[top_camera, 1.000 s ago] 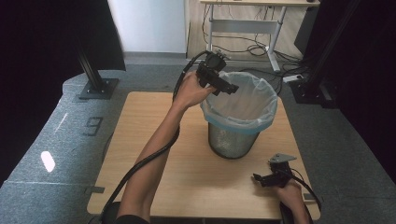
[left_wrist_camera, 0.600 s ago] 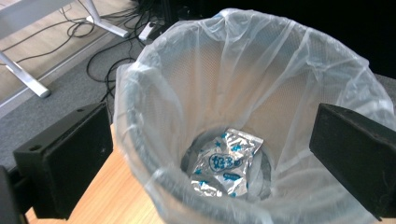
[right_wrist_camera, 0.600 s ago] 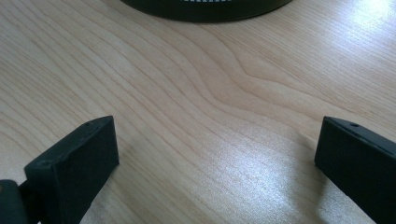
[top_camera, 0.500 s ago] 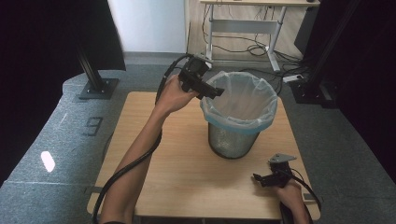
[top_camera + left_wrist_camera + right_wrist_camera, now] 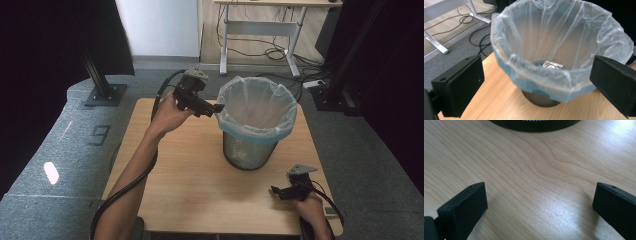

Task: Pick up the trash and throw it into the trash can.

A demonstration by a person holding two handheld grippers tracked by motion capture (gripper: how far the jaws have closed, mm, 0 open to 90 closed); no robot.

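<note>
A wire-mesh waste bin [image 5: 250, 147] lined with a clear bag [image 5: 257, 107] stands on the wooden table [image 5: 190, 175]. My left gripper [image 5: 216, 107] is held in the air just left of the bin's rim, open and empty. In the left gripper view its open jaws frame the bag [image 5: 554, 40], and a small silvery wrapper [image 5: 552, 65] lies at the bottom inside. My right gripper [image 5: 276, 191] rests low near the table's front right corner, open, with bare wood [image 5: 536, 202] between its jaws and the bin's base [image 5: 536, 125] ahead.
A black stand base [image 5: 102, 92] sits on the grey floor mat to the left. A white desk frame [image 5: 260, 27] and cables [image 5: 280, 52] are behind the table. Another dark stand [image 5: 332, 95] is at the right of the bin.
My left gripper has drawn back to the left from over the bin's mouth to just outside its left rim. The right gripper has stayed where it was.
</note>
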